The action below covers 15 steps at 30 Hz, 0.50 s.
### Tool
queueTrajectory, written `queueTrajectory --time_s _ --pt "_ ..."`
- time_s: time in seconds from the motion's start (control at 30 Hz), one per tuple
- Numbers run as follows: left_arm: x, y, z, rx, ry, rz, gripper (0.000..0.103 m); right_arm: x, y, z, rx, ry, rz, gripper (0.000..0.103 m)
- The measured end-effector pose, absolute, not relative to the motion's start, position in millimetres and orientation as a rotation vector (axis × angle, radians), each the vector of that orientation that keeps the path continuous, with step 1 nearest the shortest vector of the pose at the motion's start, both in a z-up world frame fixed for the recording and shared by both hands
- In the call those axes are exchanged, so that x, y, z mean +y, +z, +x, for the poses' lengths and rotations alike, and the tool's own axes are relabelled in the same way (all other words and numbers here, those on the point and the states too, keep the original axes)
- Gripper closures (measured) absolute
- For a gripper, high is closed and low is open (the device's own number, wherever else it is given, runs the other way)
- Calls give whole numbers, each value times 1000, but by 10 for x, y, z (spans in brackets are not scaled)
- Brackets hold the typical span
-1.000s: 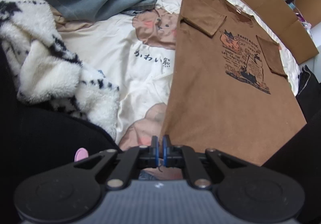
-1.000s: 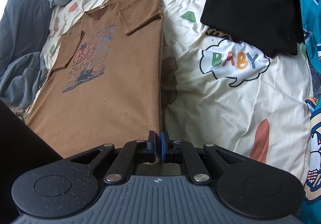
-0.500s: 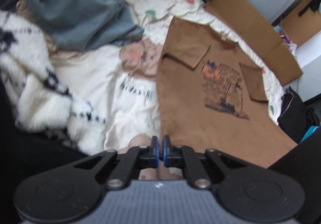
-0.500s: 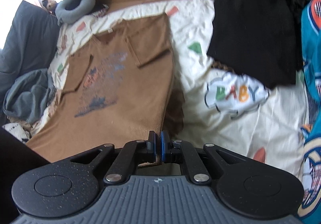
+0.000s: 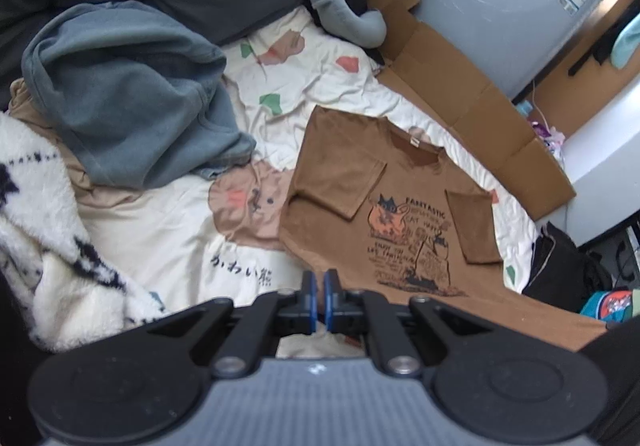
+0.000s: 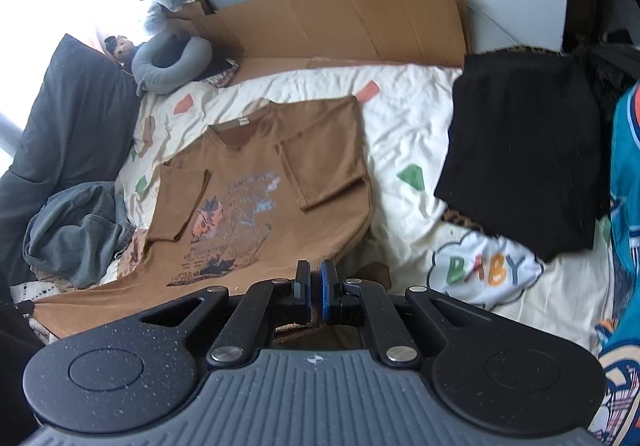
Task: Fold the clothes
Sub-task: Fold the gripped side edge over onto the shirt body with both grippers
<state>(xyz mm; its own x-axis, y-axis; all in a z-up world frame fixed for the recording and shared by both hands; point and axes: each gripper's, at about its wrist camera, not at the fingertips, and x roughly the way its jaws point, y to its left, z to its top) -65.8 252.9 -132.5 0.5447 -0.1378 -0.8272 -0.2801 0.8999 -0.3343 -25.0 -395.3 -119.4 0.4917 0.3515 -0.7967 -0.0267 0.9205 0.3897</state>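
A brown T-shirt (image 5: 368, 214) with a cat print lies front up on the patterned bedsheet (image 5: 160, 230), both sleeves folded inward. Its collar end rests flat on the bed, while the hem end is lifted off it. My left gripper (image 5: 319, 298) is shut on the hem's left corner. The same brown T-shirt (image 6: 256, 182) shows in the right wrist view, where my right gripper (image 6: 315, 294) is shut on the hem's right corner. The cloth between the pads is mostly hidden behind the gripper bodies.
A grey sweatshirt (image 5: 124, 94) and a white fleece (image 5: 52, 246) are heaped left of the shirt. A black folded garment (image 6: 524, 150) and a teal one (image 6: 624, 206) lie to the right. Cardboard (image 6: 344, 26), a grey neck pillow (image 6: 172, 62) and a dark cushion (image 6: 68, 134) line the far side.
Both grippers have risen and drawn back with the hem corners still pinched. The hem end has come up off the bed, and more of the room beyond the bed is in view.
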Motion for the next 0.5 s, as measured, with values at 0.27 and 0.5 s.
queueTrajectory --time_s 0.27,0.5 --pt "2506 -1178 -408 992 103 -454 99 -3976 -1110 -69 1007 239 381 100" --pt "2526 -1064 -171 985 111 -434 99 -4029 -1109 101 986 225 435 100"
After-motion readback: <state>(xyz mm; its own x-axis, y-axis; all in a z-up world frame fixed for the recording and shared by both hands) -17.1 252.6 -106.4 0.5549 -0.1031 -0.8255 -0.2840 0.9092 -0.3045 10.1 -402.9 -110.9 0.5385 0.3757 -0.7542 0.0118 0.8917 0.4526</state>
